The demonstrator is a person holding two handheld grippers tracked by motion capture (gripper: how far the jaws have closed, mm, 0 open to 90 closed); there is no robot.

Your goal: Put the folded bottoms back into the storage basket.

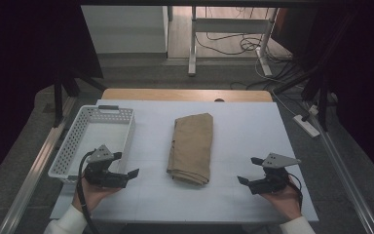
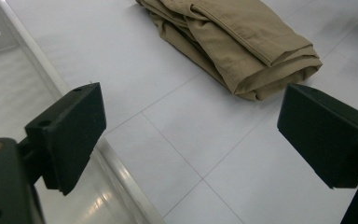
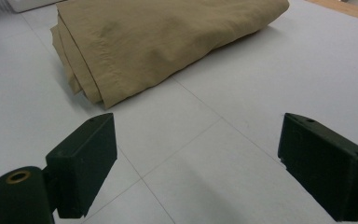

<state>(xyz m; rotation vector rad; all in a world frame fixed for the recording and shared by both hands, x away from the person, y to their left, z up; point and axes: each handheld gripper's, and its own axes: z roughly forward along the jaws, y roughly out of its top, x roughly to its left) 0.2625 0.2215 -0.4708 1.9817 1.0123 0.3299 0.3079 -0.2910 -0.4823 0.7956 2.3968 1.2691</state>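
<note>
The bench (image 1: 253,126) is lying under a white sheet marked with a faint grid, and a strip of bare wood is showing along its far edge. A white perforated basket (image 1: 75,129) is sitting at the left side of the bench, with its long side running away from the person. Folded tan trousers (image 1: 191,146) are lying near the middle of the bench, well apart from the basket and from both grippers, with the thick folded end pointing toward the person.

The left gripper (image 1: 126,176) is resting in the person's left hand (image 1: 91,194) near the front edge of the bench, just beside the near right corner of the basket. Its jaws are standing wide apart and are holding nothing. In the left gripper view, the basket rim (image 2: 51,79) is passing just behind the left-hand jaw, and the trousers (image 2: 242,42) are lying ahead.

The right gripper (image 1: 248,181) is resting in the person's right hand (image 1: 285,200) at the front right of the bench. Its jaws are also standing wide apart and empty, pointing toward the trousers (image 3: 158,42).
</note>
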